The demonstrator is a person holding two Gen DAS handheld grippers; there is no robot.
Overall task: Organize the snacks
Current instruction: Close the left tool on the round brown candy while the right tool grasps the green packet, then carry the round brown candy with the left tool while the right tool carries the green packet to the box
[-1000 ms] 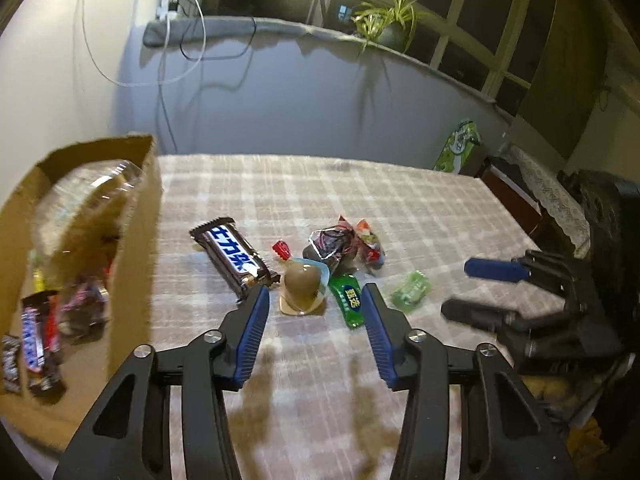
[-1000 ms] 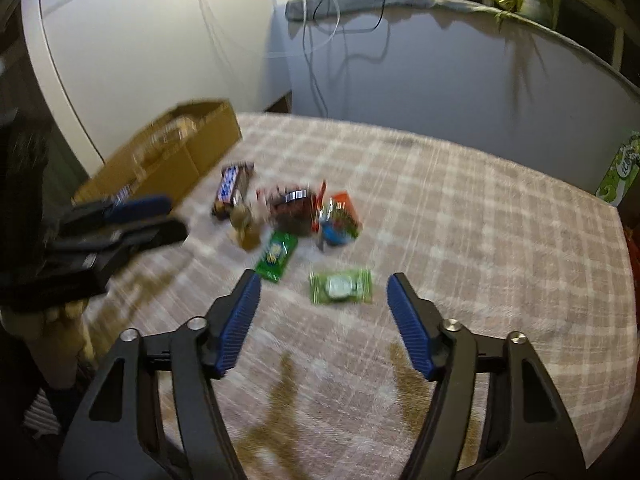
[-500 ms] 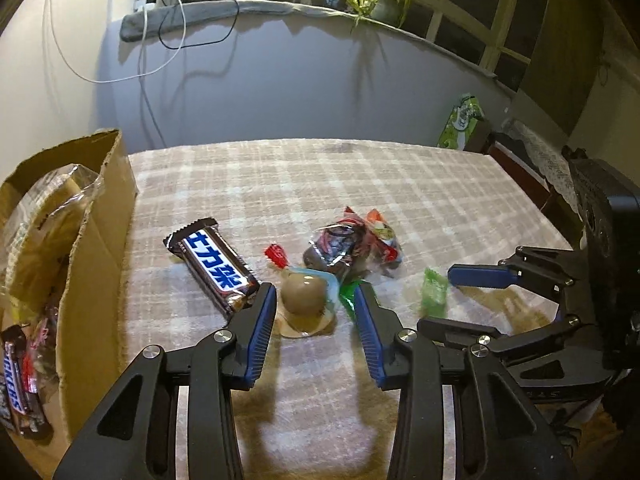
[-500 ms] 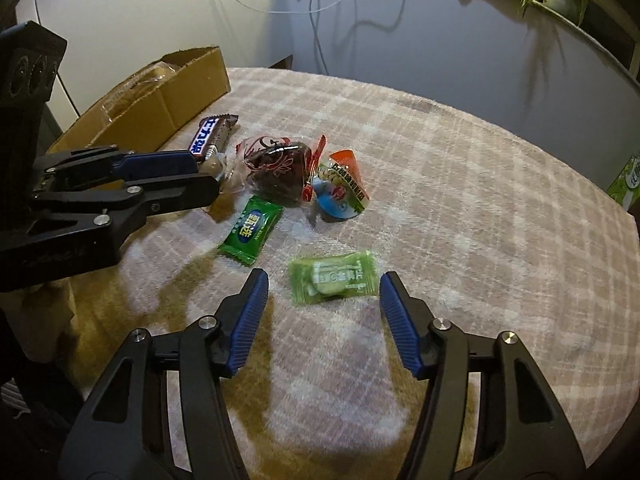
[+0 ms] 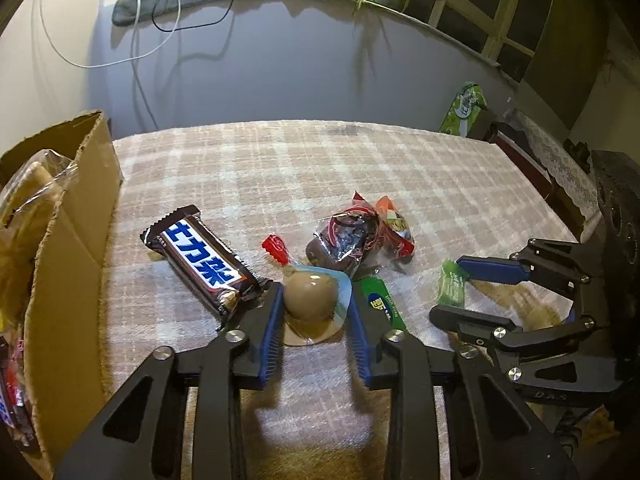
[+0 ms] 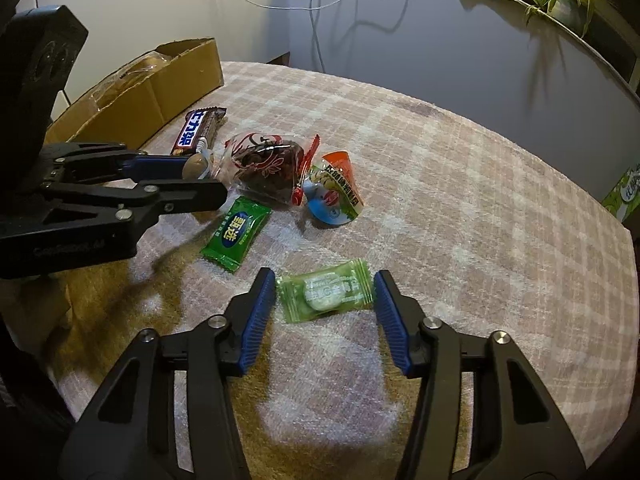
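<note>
A brown jelly cup [image 5: 310,296] stands on the plaid tablecloth between the blue pads of my left gripper [image 5: 314,292]. Its jaws are closing and the pads touch the cup's sides. A light green wrapped candy [image 6: 326,296] lies between the fingers of my right gripper [image 6: 324,280]. Those jaws are closing too, with the pads just off the wrapper's ends. Near the cup lie a chocolate bar [image 5: 200,256], a dark snack in a clear red-patterned bag [image 5: 344,240], a cone-shaped packet [image 6: 336,196] and a green sachet [image 6: 236,232].
An open cardboard box [image 5: 72,240] with several snacks inside stands at the table's left edge. A green carton [image 5: 466,110] sits off the far right corner. My right gripper [image 5: 446,288] is close to the right of the left one.
Both grippers have sunk toward the table and narrowed their jaws. The left has come around the jelly cup, the right around the light green candy.
</note>
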